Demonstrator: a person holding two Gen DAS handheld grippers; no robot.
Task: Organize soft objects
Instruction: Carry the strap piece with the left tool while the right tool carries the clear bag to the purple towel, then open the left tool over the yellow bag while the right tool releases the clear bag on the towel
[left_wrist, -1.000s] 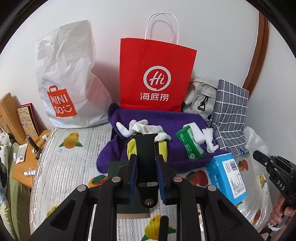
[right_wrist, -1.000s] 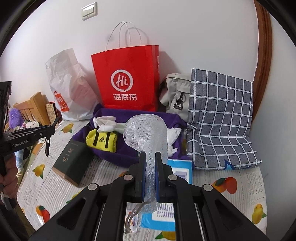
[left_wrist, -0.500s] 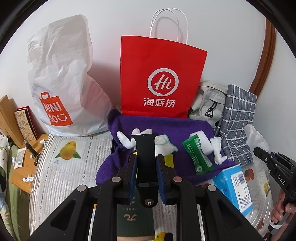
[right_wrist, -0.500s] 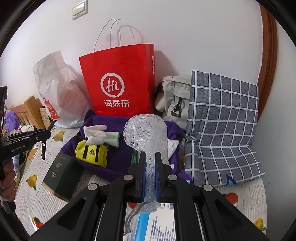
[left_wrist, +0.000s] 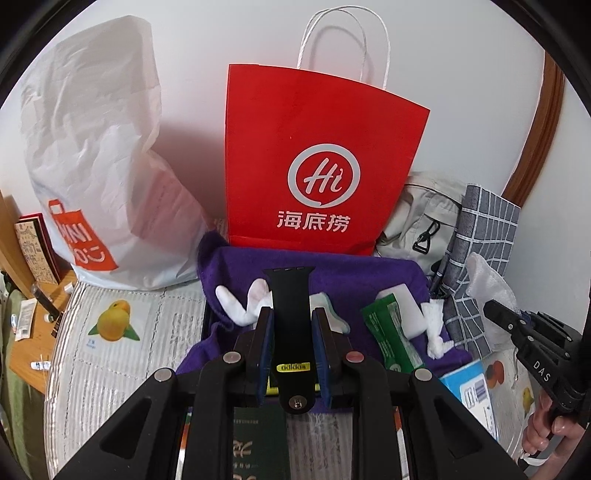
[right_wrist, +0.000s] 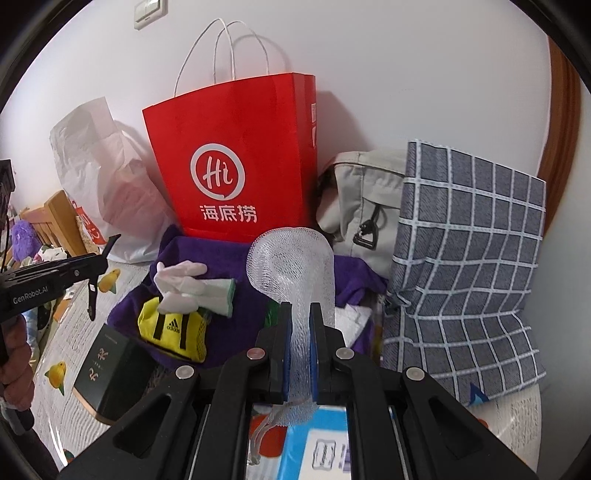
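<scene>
yellow pouch (left_wrist: 293, 373) mostly hidden behind black strap (left_wrist: 291, 306), blue box (right_wrist: 317, 446) cut off

Both grippers point forward side by side, the left gripper (left_wrist: 291, 328) and right gripper (right_wrist: 300, 325) each clamped on something.

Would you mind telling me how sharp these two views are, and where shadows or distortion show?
Left wrist view: sharp; the red paper bag casts a soft shadow leftwards on the wall, and the fisheye bends the wooden door frame. Right wrist view: sharp centre, though the blue box beneath the right gripper looks blurred.
</scene>
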